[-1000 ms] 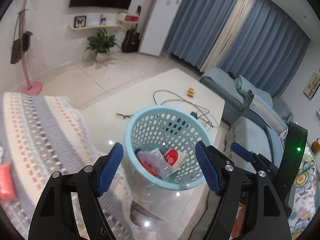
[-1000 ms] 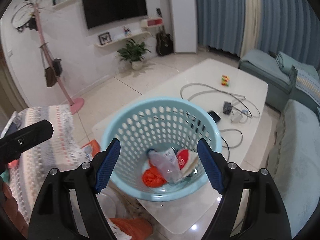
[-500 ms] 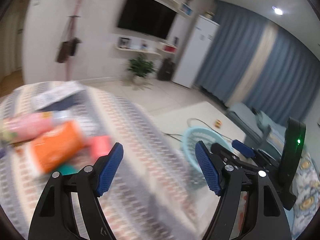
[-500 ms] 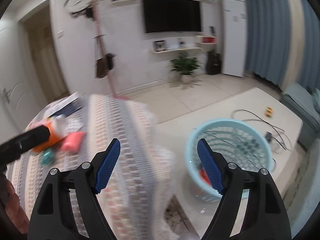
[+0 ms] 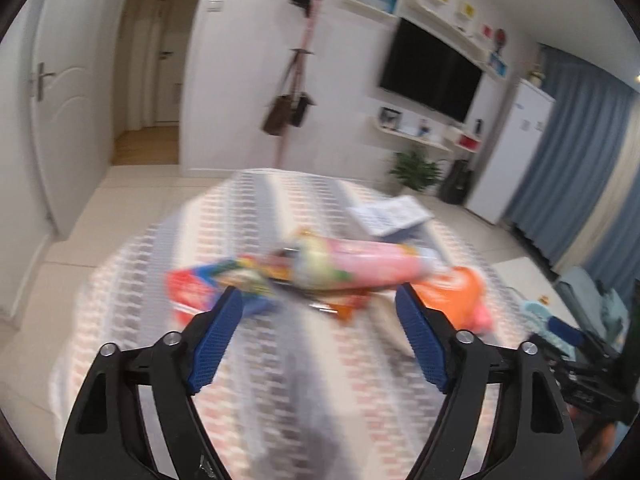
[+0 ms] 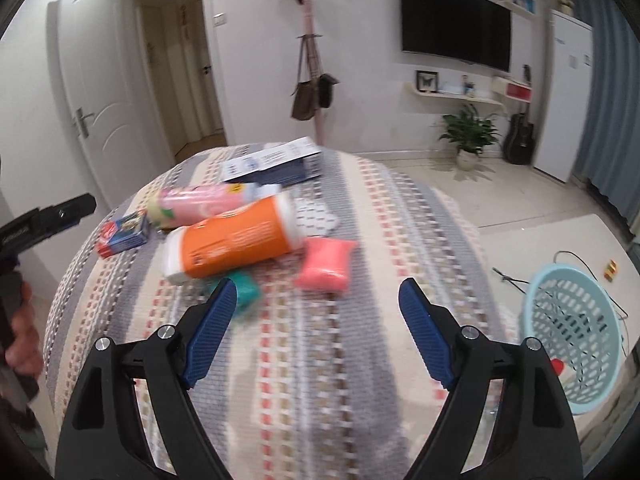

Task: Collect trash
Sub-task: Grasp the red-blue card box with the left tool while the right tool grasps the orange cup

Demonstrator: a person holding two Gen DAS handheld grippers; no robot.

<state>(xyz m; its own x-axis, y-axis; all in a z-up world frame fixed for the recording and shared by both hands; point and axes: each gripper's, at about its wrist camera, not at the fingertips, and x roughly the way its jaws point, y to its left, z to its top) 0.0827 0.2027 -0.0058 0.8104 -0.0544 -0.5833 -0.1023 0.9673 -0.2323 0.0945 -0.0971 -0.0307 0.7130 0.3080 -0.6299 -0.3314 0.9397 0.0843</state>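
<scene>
Orange cylindrical canister (image 6: 234,236) seen lying on striped woven cloth (image 6: 320,360); pink tube (image 6: 200,202) just behind canister, pink packet (image 6: 326,266) beside its cap end, teal lump (image 6: 246,290) in front. Left tool (image 5: 318,330) and right tool (image 6: 316,320) both opening, nothing gripped.

- Open striped cloth (image 6: 320,360) ahead of right gripper (image 6: 316,300), jaws opening, nothing btwn; clear run fwd.
- Blocked further on: orange canister (image 6: 236,240) lying across, pink pack (image 6: 326,266) just right of it, teal lump (image 6: 246,290) touching left pad.
- Behind those: pink bottle (image 6: 200,204), red-blue box (image 6: 124,234), papers (image 6: 272,162); tight cluster, little gap.
- Right side of cloth bare; free lane twd blue basket (image 6: 576,332).
- Left gripper (image 5: 318,312) jaws opening, empty; bare cloth below, blurred clutter straight ahead.
</scene>
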